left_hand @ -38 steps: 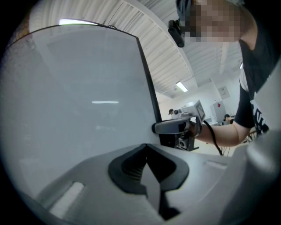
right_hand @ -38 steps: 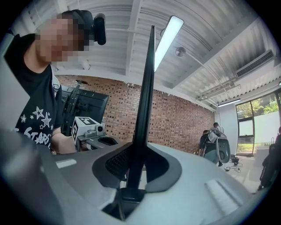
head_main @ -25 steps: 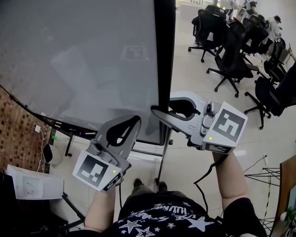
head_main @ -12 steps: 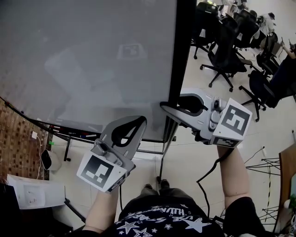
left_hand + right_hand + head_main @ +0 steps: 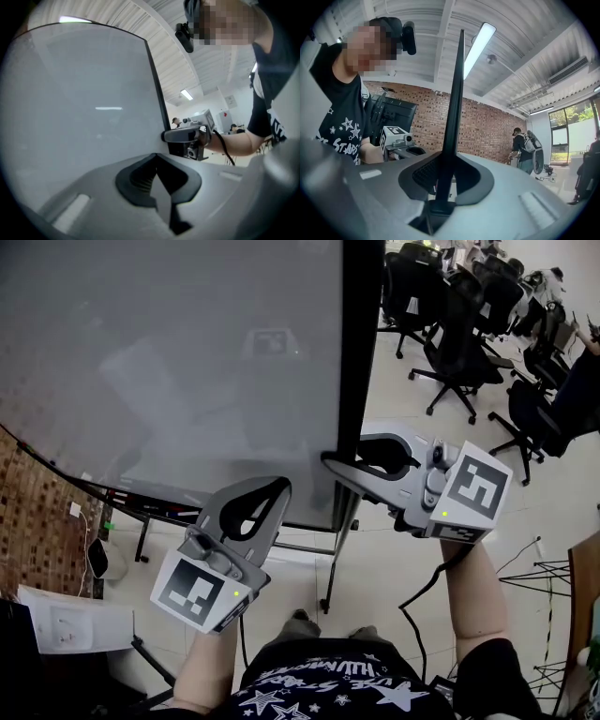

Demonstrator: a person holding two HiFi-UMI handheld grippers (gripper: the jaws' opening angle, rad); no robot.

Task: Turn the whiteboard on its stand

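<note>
Tongs, two: right tongs point(image 5: 328, 459) clamped on one whiteboard point(image 5: 169, 362); left tongs point(image 5: 279, 487) closed, empty.

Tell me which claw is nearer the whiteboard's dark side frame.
Right. The right claw is clamped on the frame near its lower end. The left claw, shut and empty, sits low in front of the whiteboard, off to the frame's left.
</note>
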